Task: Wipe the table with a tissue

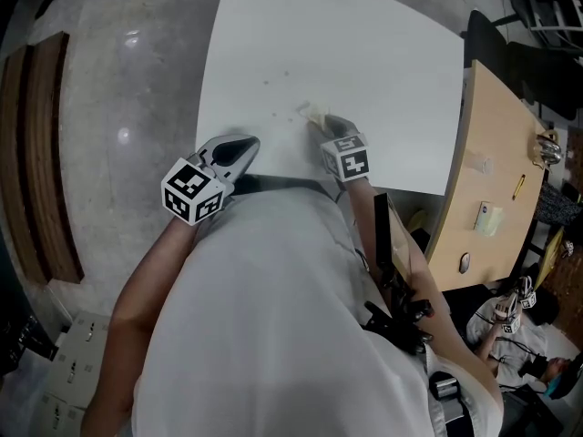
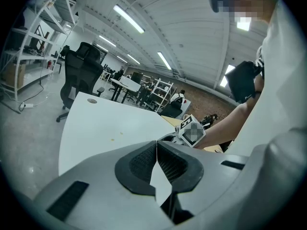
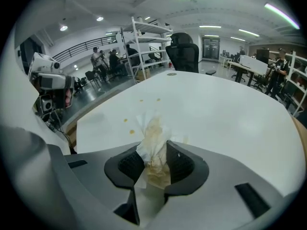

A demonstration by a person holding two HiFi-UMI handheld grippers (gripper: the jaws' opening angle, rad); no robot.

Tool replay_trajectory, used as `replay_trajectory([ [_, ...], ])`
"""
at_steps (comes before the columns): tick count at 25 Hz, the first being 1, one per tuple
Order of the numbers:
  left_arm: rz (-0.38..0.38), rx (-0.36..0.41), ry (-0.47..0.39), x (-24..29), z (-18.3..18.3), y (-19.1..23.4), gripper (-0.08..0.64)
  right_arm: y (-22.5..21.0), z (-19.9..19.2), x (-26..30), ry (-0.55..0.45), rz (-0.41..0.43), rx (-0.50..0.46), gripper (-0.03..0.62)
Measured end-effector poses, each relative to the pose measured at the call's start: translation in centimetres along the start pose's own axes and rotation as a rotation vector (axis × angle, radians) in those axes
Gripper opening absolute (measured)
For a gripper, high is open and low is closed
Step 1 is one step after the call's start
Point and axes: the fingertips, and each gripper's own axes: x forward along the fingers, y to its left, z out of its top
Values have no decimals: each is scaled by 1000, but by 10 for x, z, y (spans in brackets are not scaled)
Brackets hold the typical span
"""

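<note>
Through the right gripper view I saw the right gripper point(image 3: 156, 153) with its jaws closed on a crumpled tissue point(image 3: 152, 131). The wad was pinched between the two dark pads, and its brown-stained top stuck out past the tips towards the white table point(image 3: 220, 109). That view alone showed me the stains on the paper and a few small brownish spots point(image 3: 126, 120) on the tabletop just beyond it. The head view gave me what the gripper camera could not: the tissue was down at the table surface near the table's near edge, and the left gripper point(image 1: 239, 149) was off to the left at that same edge, well apart from the tissue. In the left gripper view its jaws were closed tip to tip with nothing between them, and the right gripper's marker cube point(image 2: 192, 132) showed just past them.
</note>
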Motion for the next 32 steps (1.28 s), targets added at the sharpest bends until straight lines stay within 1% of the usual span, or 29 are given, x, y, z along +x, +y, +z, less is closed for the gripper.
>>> replay_trajectory([
  [2,-3,4,-5,-2,2,0,8,9,2,0,5,78,27,123],
  [3,-5,5,-8,-3,4,0,8,12,6,-3,-9,114,53,123],
  [4,-8,7,-12,-4,5,0,8,13,12,-8,-38,131,80,123],
  [7,-18,11,-21,-6,9,1,8,1,29,-25,-131,103,163,123],
  [9,-22,14,-20,-6,9,2,8,-10,33,-33,-156,83,201,123],
  [13,-20,18,-27,-8,7,7,8,-30,30,-42,-167,33,267,123],
  [16,-6,15,-37,-12,6,11,8,-35,24,-40,-149,10,298,123],
  [18,11,10,-46,-16,5,13,8,-34,24,-35,-134,15,287,123],
  [20,32,-1,-55,-19,3,15,8,-33,26,-27,-106,22,251,123],
  [24,83,-32,-68,-27,-2,21,8,-33,40,-5,-42,39,120,123],
  [28,150,-66,-94,-38,-6,23,8,-37,65,15,-37,58,53,123],
  [32,214,-103,-115,-49,-14,26,8,-46,89,39,-27,52,7,123],
])
